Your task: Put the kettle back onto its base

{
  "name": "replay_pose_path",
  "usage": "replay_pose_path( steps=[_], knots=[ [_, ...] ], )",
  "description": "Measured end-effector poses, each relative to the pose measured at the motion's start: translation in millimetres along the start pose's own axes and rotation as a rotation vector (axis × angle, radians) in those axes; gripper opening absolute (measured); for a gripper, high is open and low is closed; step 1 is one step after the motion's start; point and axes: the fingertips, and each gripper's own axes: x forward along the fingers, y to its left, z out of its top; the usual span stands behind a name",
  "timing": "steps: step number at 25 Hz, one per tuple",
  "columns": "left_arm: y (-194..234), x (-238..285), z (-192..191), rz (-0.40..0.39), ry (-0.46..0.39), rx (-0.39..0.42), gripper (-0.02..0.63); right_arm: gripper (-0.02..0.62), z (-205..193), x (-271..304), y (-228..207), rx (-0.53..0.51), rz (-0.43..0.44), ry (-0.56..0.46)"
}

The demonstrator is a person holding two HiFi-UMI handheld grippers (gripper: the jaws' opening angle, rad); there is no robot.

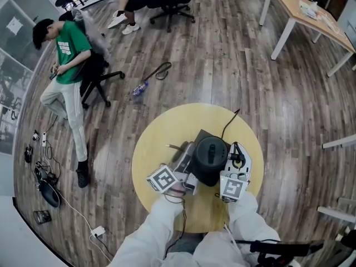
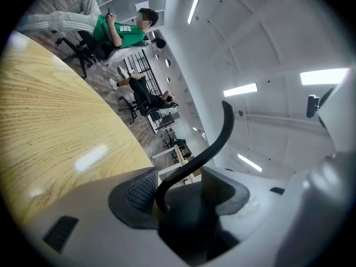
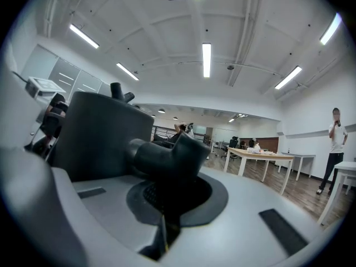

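A black kettle (image 1: 210, 157) is over the middle of a round yellow table (image 1: 167, 132). Its dark base (image 1: 201, 137) shows behind and under it, with a black cord (image 1: 229, 121) running off toward the far edge. My right gripper (image 1: 233, 161) is at the kettle's right, shut on the kettle's handle (image 3: 161, 157), and the kettle body (image 3: 103, 138) fills the left of the right gripper view. My left gripper (image 1: 193, 161) is at the kettle's left. Its pads (image 2: 139, 193) hold a black part of the base (image 2: 186, 221), from which the cord (image 2: 214, 143) rises.
A person in a green shirt (image 1: 64, 54) sits on an office chair at the left. Cables and devices lie on the floor there. A second seated person (image 1: 130, 4) is at the top. A wooden desk (image 1: 308, 15) stands at the top right. A blue item (image 1: 139, 88) lies on the floor.
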Motion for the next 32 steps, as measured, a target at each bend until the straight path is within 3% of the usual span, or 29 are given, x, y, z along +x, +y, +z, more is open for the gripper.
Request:
replay_pose_path(
  steps=[4, 6, 13, 17, 20, 24, 27, 32],
  knots=[
    [6.3, -1.7, -3.6, 0.029, 0.002, -0.028, 0.244, 0.012, 4.3, 0.4, 3.0, -0.044, 0.015, -0.027],
    [3.1, -0.2, -8.1, 0.006, 0.005, -0.058, 0.244, 0.012, 3.6, -0.7, 4.0, -0.054, 0.021, -0.041],
    [5.8, -2.3, -8.8, -0.007, -0.011, -0.08, 0.243, 0.014, -4.9, -0.1, 5.0, 0.002, 0.011, -0.017],
    [7.9, -9.8, -9.7, 0.015, -0.029, -0.08, 0.242, 0.102, -14.6, -0.6, -6.6, 0.079, -0.037, 0.034],
    [11.9, -21.4, -9.5, 0.061, -0.037, -0.085, 0.244, 0.127, -14.5, -5.3, -7.5, 0.09, -0.058, 0.051],
    [6.0, -33.2, -14.0, 0.033, -0.052, -0.089, 0.244, 0.142, -19.1, -17.4, -9.6, 0.097, -0.092, 0.082],
    [14.5, -50.5, -19.5, 0.084, -0.052, -0.043, 0.244, 0.147, -23.3, -29.8, -9.0, 0.11, -0.094, 0.097],
    [-5.2, -66.5, -28.2, 0.076, -0.01, 0.052, 0.244, 0.147, -24.7, -55.8, -5.4, 0.108, -0.09, 0.131]
  ],
)
